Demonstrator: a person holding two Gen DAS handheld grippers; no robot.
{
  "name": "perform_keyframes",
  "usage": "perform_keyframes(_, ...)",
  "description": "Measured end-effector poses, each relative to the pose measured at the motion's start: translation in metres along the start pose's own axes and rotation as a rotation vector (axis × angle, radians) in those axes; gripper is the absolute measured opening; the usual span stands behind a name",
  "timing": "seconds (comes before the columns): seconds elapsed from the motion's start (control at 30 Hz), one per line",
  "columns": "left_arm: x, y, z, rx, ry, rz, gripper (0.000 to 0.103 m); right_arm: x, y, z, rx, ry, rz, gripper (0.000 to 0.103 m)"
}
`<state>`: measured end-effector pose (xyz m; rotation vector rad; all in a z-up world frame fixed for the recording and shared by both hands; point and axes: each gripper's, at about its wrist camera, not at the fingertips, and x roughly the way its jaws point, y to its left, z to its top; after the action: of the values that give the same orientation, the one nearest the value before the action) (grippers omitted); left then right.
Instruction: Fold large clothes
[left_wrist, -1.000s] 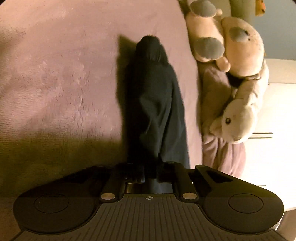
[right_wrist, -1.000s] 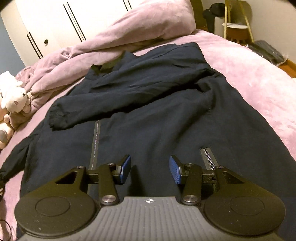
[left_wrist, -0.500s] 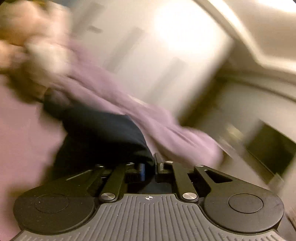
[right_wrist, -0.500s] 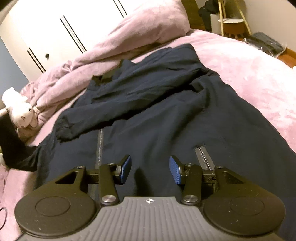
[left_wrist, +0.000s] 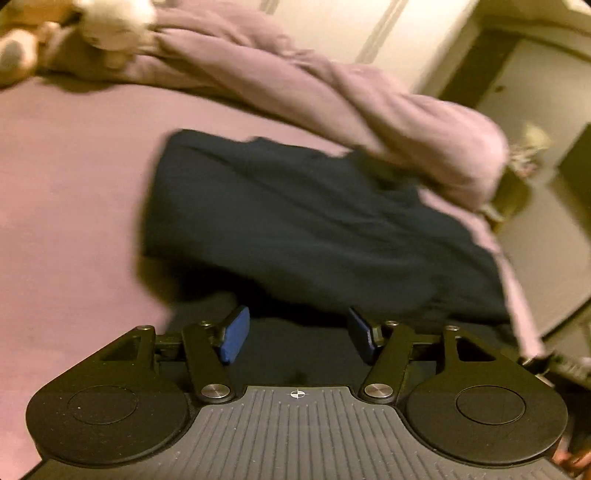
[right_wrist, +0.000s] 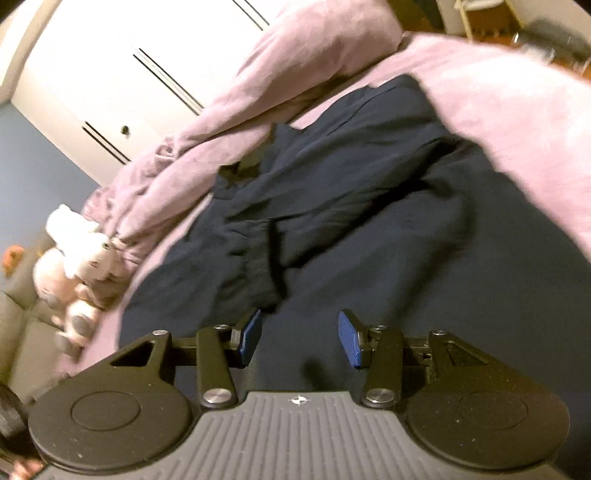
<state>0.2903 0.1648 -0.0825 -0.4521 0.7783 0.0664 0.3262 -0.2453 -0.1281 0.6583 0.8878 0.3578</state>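
Observation:
A large dark navy jacket lies spread on the pink bed, with both sleeves folded across its front. It also shows in the left wrist view. My left gripper is open and empty, just above the jacket's near edge. My right gripper is open and empty, hovering low over the jacket's lower part. Both views are blurred by motion.
A crumpled pink duvet is heaped along the far side of the bed. Stuffed toys sit at the bed's left edge, and show in the left wrist view. White wardrobe doors stand behind.
My left gripper carried the sleeve it held over onto the jacket, then opened and let it go. My right gripper stayed open and tilted to the left over the jacket.

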Motion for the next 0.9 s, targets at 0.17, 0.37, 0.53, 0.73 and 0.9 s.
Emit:
perform_keyframes(0.17,-0.013,0.018,-0.01,0.0,0.01,0.06,0.069,0.052,0.013,0.012,0.04,0.062,0.04,0.046)
perform_keyframes(0.37,-0.017,0.038,-0.024,-0.053,0.0,0.082,0.077,0.077,0.004,-0.008,0.238,0.138,0.105,0.043)
perform_keyframes(0.53,-0.009,0.048,-0.032,-0.091,0.038,0.098,0.081,0.095,0.0,-0.009,0.343,0.085,0.106,0.04)
perform_keyframes(0.73,-0.011,0.051,-0.03,-0.07,0.03,0.107,0.083,0.09,0.035,0.004,0.189,0.044,0.062,0.017)
perform_keyframes(0.9,-0.001,0.04,-0.019,-0.041,0.02,0.135,0.083,0.041,0.103,0.024,-0.193,-0.177,0.004,0.014)
